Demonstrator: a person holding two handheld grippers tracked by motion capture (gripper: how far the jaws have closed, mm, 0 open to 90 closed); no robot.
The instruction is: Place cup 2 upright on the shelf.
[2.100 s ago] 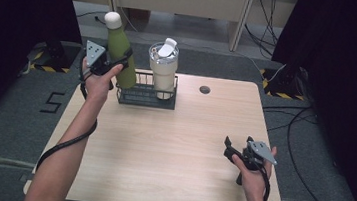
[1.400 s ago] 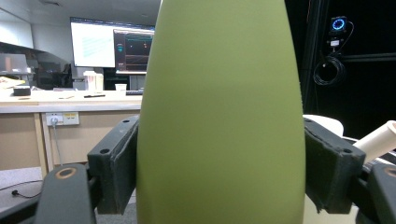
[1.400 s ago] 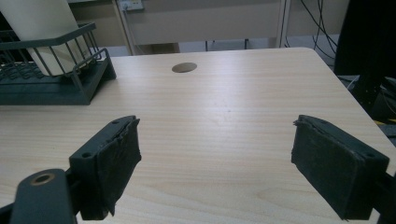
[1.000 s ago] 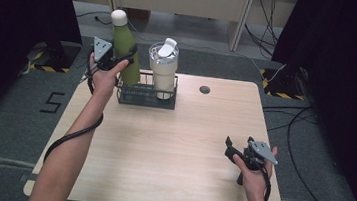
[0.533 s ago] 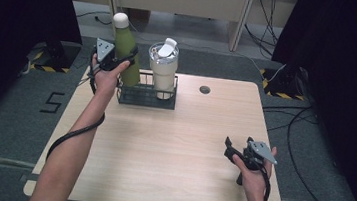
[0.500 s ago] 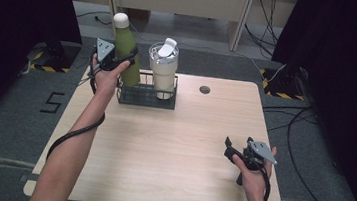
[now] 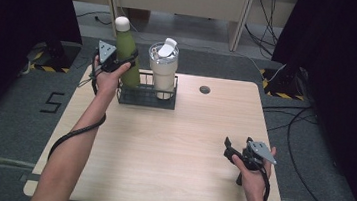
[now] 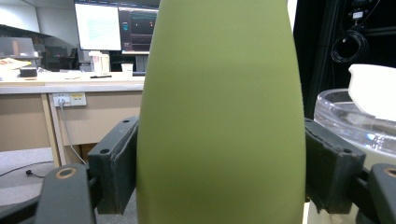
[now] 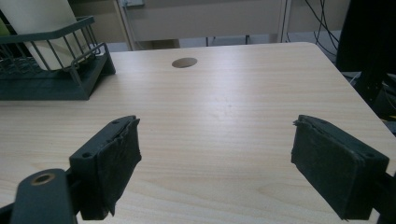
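The left gripper clamps the tall olive-green metal bottle at the black wire rack; the right gripper rests with jaws spread

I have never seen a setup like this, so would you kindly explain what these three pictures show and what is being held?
A person at a wooden table holds a hand-operated gripper in each hand. The high view looks down from above; the other two views come from cameras riding on each gripper. The left gripper is shut on a green bottle, its fingers pressing both sides, at a black wire rack. A pale lidded tumbler stands in that rack. The right gripper rests near the table's right edge, open and empty.
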